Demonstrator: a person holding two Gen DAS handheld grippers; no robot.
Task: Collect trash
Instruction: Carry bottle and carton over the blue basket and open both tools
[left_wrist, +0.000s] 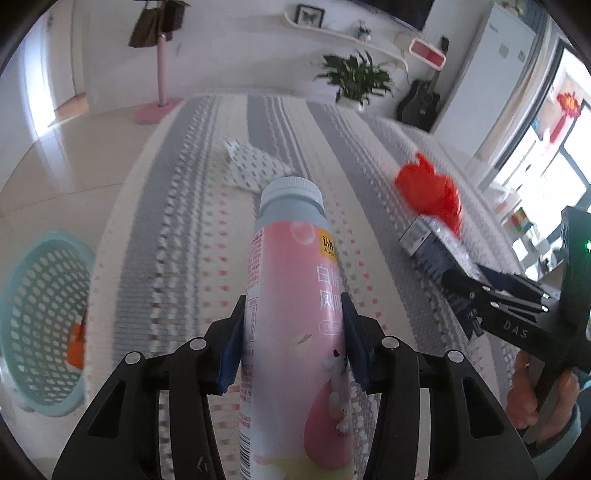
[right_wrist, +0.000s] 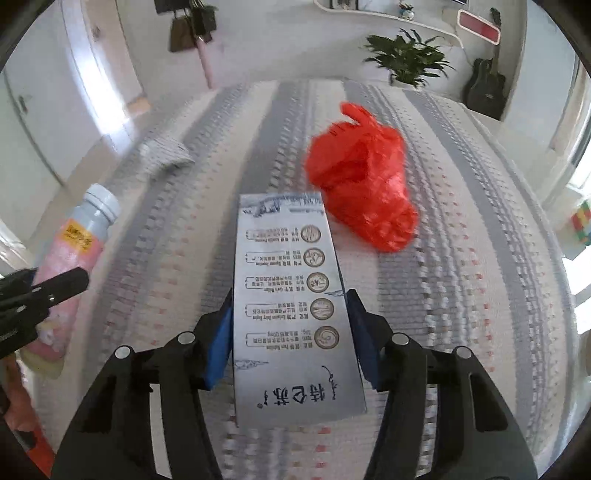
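My left gripper is shut on a pink bottle with a grey cap, held above the striped bed cover. My right gripper is shut on a silver milk carton with printed text, also above the cover. The carton and right gripper show at the right of the left wrist view. The bottle shows at the left of the right wrist view. A crumpled red plastic bag lies just beyond the carton. A patterned paper scrap lies farther up the cover.
A teal mesh basket stands on the floor left of the bed, with something orange inside. Beyond the bed are a potted plant, a guitar, a pink coat stand and a white cabinet.
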